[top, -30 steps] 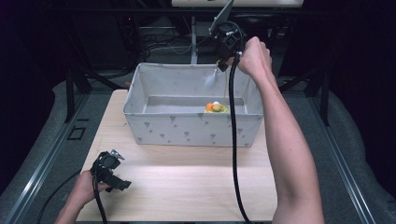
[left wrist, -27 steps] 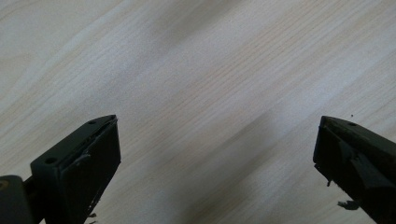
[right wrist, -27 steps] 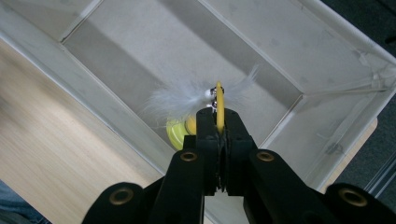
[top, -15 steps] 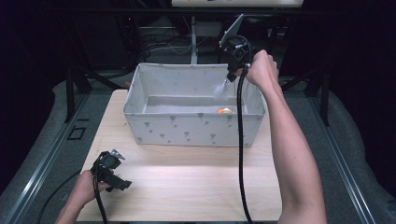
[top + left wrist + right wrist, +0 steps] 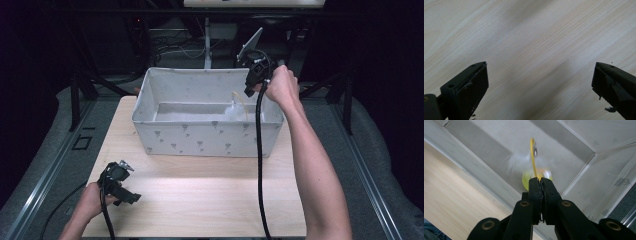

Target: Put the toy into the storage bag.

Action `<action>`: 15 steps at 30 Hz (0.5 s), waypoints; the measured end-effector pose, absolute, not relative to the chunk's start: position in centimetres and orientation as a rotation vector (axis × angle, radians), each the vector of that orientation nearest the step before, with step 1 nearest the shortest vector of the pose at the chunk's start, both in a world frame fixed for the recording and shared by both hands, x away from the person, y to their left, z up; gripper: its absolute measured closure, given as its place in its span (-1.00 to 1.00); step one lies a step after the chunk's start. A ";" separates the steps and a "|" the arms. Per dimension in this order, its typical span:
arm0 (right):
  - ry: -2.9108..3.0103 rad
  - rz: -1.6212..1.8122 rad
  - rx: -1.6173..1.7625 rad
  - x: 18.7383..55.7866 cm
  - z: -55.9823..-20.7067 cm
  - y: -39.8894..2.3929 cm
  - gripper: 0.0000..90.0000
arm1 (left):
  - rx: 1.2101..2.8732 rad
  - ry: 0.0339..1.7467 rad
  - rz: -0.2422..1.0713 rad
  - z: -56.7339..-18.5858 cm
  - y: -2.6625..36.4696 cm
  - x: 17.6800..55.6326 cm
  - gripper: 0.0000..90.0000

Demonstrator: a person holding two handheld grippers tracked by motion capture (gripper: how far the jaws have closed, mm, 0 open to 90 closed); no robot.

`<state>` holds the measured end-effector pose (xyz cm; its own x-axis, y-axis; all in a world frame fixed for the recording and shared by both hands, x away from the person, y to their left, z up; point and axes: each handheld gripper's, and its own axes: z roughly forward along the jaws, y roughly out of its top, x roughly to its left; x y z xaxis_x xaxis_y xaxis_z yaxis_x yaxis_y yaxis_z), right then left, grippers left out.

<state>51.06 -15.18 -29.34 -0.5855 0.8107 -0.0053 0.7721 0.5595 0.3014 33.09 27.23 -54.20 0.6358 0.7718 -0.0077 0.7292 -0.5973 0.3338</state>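
My left gripper (image 5: 118, 181) rests low over the near left corner of the wooden table (image 5: 210, 200), jaws spread wide with bare wood between them. Farther off, my right gripper (image 5: 540, 180) is pressed together on a thin yellow cord – from it a feathered toy (image 5: 534, 167), yellow and white, hangs inside the grey fabric bin (image 5: 200, 142), near its right end.

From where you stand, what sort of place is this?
Probably a lab's recording station: a pale wooden table ringed by dark metal framing, a person's hands working black two-jaw grippers with trailing cables, and a grey fabric bin.
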 end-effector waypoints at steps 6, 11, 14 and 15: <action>2.623 0.477 1.298 49.1 -27.7 -15.3 0.79 | 2.552 1.205 0.198 -54.2 27.2 33.1 -0.98; 2.602 0.553 1.253 46.5 -26.9 -15.2 0.37 | 2.552 1.204 0.200 -54.2 27.2 33.1 -0.98; 2.593 0.566 1.222 44.9 -26.8 -15.1 0.07 | 2.554 1.204 0.198 -54.2 27.2 33.1 -0.98; 2.597 0.582 1.214 44.4 -26.9 -15.1 -0.05 | 2.554 1.203 0.200 -54.2 27.1 33.1 -0.98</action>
<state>44.38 -15.06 -26.94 -0.6361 0.7711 -0.0277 0.6856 0.5813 0.4381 33.07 27.14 -54.21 0.6374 0.7705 -0.0056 0.7271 -0.5991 0.3353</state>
